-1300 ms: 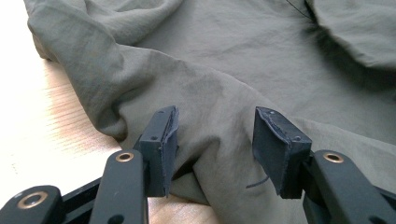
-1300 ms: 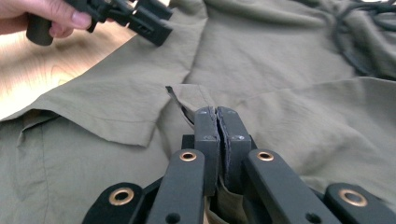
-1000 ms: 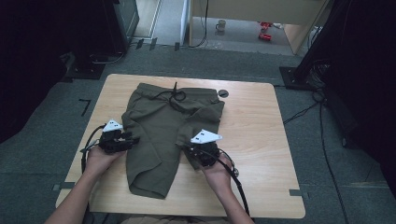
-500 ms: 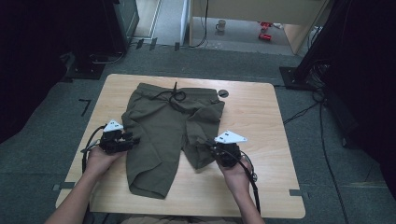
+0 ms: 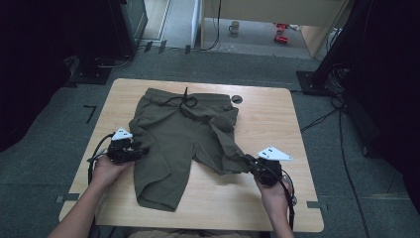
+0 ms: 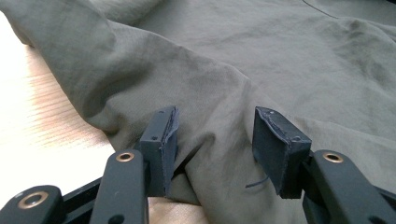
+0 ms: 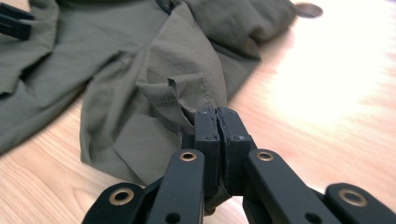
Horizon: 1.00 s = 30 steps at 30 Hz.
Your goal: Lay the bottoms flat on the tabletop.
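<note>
While the olive shorts (image 5: 183,136) lie mid-frame on the table (image 5: 277,114) in the high view, the right gripper (image 5: 255,166) at lower right drags one leg hem outward, so spreading looks underway. Its own view shows jaws pinched on that hem (image 7: 189,93); the left gripper (image 6: 215,140) view shows jaws half open, pads (image 6: 275,140) straddling a fold ungripped. Next, I judge, it must clamp.

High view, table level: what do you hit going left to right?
Left gripper at the shorts' left edge → olive shorts → right gripper, shut on the right leg's hem → bare table edge.
</note>
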Each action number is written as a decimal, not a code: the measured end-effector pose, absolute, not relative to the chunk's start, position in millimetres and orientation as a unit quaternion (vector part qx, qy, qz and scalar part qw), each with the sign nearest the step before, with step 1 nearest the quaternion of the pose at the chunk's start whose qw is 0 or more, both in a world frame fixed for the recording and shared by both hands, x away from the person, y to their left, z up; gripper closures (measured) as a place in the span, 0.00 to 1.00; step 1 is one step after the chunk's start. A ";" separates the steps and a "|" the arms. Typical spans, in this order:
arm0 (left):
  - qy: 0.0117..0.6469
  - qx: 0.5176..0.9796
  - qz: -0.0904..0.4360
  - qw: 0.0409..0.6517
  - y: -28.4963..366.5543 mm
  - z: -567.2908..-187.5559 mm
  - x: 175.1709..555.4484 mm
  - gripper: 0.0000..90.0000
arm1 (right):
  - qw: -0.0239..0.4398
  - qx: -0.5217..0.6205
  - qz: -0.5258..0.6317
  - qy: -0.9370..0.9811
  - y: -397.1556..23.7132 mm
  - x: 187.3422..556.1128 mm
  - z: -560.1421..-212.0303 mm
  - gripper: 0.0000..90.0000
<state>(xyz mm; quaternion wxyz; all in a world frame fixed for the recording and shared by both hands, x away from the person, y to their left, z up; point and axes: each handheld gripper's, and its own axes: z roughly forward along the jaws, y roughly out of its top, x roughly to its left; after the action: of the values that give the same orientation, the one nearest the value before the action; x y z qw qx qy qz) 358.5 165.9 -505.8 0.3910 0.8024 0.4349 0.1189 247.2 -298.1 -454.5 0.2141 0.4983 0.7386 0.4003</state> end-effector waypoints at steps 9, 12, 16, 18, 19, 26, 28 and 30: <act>0.435 0.803 0.119 0.391 166.0 -506.3 358.7 0.56 | 0.202 0.530 0.381 0.730 -316.6 225.7 -476.7 0.98; 0.435 0.803 0.119 0.391 165.6 -506.3 358.7 0.56 | 0.191 0.540 0.369 0.732 -320.8 222.1 -486.1 0.95; 0.434 0.803 0.119 0.391 164.9 -506.4 358.7 0.56 | 0.194 0.538 0.386 0.724 -324.4 221.3 -482.7 0.80; 0.434 0.803 0.119 0.391 164.5 -506.6 358.8 0.56 | 0.199 0.533 0.396 0.721 -323.5 222.2 -476.2 0.77; 0.433 0.804 0.119 0.391 164.4 -506.6 358.7 0.56 | 0.200 0.529 0.400 0.721 -322.4 223.4 -473.3 0.76; 0.431 0.804 0.119 0.391 164.2 -506.5 358.7 0.56 | 0.199 0.512 0.404 0.731 -306.1 247.3 -464.7 0.73; 0.432 0.804 0.119 0.392 164.4 -506.5 358.8 0.56 | 0.197 0.508 0.405 0.734 -299.9 257.5 -464.1 0.73; 0.430 0.804 0.119 0.392 164.4 -506.4 358.7 0.56 | 0.193 0.505 0.407 0.736 -294.9 266.7 -462.9 0.73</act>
<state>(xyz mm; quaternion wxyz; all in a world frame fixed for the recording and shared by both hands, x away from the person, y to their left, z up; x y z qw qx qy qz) 358.7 164.4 -506.4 0.3919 0.8044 0.4303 0.1191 266.7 -294.9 -462.9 0.1932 0.5054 0.7361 0.4067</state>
